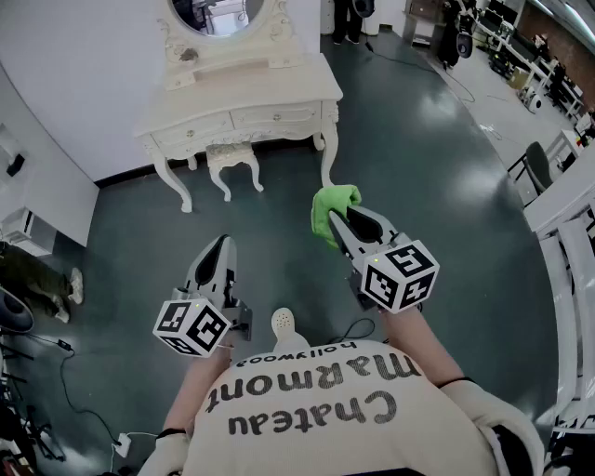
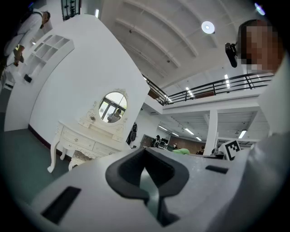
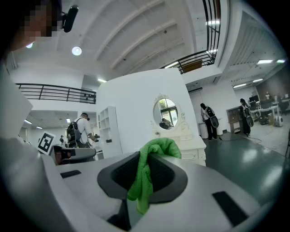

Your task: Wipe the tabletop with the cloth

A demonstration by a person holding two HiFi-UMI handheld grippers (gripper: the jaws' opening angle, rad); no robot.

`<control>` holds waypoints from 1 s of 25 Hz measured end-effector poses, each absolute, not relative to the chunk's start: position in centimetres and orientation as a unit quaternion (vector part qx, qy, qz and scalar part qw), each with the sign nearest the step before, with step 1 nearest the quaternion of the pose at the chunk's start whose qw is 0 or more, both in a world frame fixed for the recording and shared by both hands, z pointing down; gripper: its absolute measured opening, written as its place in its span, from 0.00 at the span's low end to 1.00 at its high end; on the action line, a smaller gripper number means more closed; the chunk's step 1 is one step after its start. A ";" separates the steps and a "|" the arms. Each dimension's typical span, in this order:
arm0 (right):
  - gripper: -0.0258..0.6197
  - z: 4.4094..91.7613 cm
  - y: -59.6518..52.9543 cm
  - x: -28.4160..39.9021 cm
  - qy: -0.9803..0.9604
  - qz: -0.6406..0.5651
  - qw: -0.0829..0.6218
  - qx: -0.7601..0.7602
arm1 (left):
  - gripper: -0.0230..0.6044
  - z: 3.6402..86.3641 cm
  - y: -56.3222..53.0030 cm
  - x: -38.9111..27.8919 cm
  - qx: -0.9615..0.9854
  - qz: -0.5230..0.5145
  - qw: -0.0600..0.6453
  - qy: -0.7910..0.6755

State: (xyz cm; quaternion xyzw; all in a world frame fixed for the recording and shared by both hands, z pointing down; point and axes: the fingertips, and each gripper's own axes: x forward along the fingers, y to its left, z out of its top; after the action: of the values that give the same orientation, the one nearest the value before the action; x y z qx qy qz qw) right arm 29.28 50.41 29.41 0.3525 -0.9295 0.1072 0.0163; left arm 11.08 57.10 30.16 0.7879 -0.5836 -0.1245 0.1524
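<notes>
Floor [image 1: 418, 177]: dark green, smooth and glossy, reflecting the ceiling lights; a white curved wall [image 1: 84, 84] stands at 10 o'clock in the head view.
Dressing table [image 1: 251, 93]: cream, carved, with curved legs and two front drawers; stands at 12 o'clock, well apart from both grippers. Its top is pale and flat.
Oval mirror [image 1: 218, 14]: set in an ornate cream frame at the table's back edge.
Stool [image 1: 232, 158]: cream with a padded top, at the table's 6 o'clock side, partly under it.
Right gripper [image 1: 342, 223]: grey moulded shell; jaws pinched on the green cloth.
Left gripper [image 1: 221, 244]: same shell; jaws together, nothing between them.
Green cloth [image 3: 152, 156]: bright, nubby microfibre, bunched; clamped between the right jaws, bulging past the tips at 12 o'clock and hanging inward at 6 o'clock, off the table.
</notes>
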 end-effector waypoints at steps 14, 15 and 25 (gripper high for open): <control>0.15 30.2 42.8 27.6 -0.921 0.133 0.022 0.366 | 0.05 30.5 49.2 8.8 0.791 -0.129 0.173 -0.573; 0.15 30.1 42.1 27.5 -0.919 0.136 0.020 0.370 | 0.05 30.3 48.5 8.5 0.792 -0.131 0.173 -0.571; 0.15 26.4 35.3 24.0 -0.912 0.137 -0.021 0.387 | 0.05 26.5 41.3 3.8 0.807 -0.145 0.143 -0.554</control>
State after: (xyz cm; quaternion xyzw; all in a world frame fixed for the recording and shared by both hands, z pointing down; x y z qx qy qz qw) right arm 23.98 35.29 26.41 0.3872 -0.9116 0.1368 -0.0213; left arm 3.84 41.33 26.52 0.8070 -0.5543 -0.1453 0.1429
